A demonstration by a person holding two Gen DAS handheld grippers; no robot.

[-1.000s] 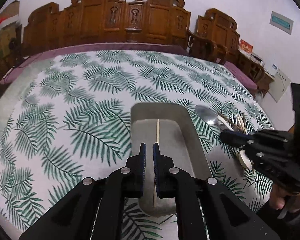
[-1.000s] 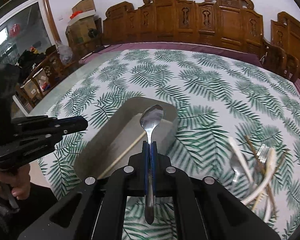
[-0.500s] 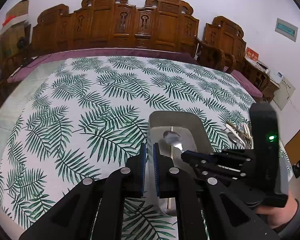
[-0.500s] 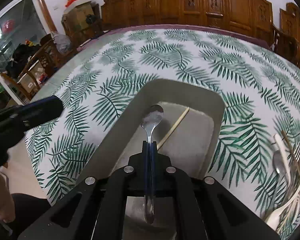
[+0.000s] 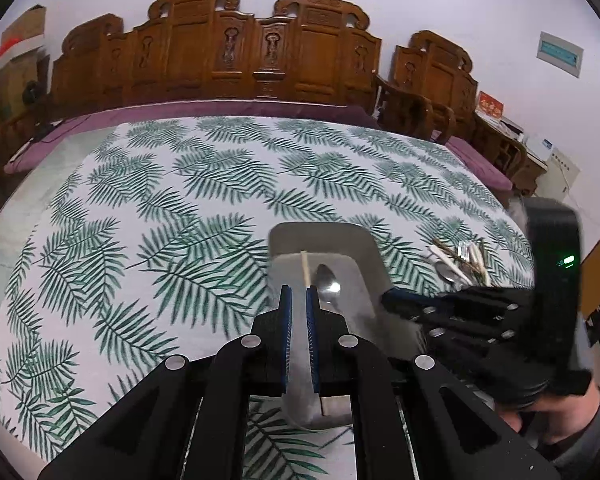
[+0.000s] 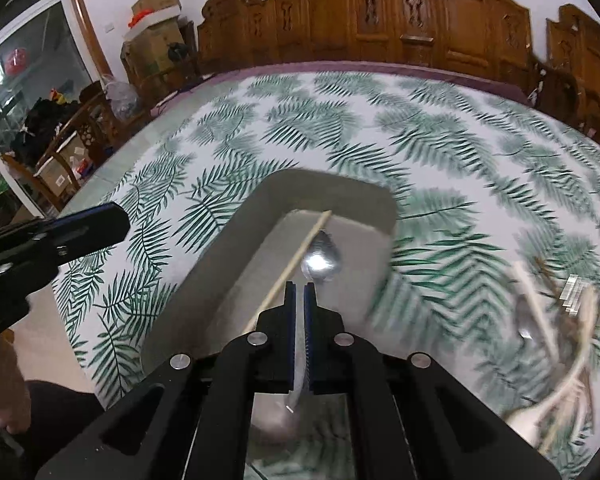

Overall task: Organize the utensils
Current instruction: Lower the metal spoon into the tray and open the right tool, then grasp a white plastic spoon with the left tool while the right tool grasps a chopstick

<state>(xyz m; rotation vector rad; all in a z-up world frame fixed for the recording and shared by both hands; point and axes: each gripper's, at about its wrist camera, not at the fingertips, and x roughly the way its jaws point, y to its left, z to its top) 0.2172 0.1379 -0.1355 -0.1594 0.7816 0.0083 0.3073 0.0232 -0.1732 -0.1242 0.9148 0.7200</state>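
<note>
A grey rectangular tray sits on the palm-leaf tablecloth. In it lie a metal spoon and one wooden chopstick. My right gripper hovers over the tray just above the spoon's handle, jaws slightly apart, holding nothing; it shows in the left wrist view too. My left gripper is over the tray's near left side, jaws slightly apart and empty; it also shows in the right wrist view.
A pile of loose utensils, with spoons, chopsticks and a fork, lies on the cloth right of the tray. Carved wooden chairs line the far edge of the table. Boxes and clutter stand at the far left.
The right gripper lowered the spoon into the tray and let it go; the spoon now lies beside the chopstick. The right gripper has drawn back slightly.
</note>
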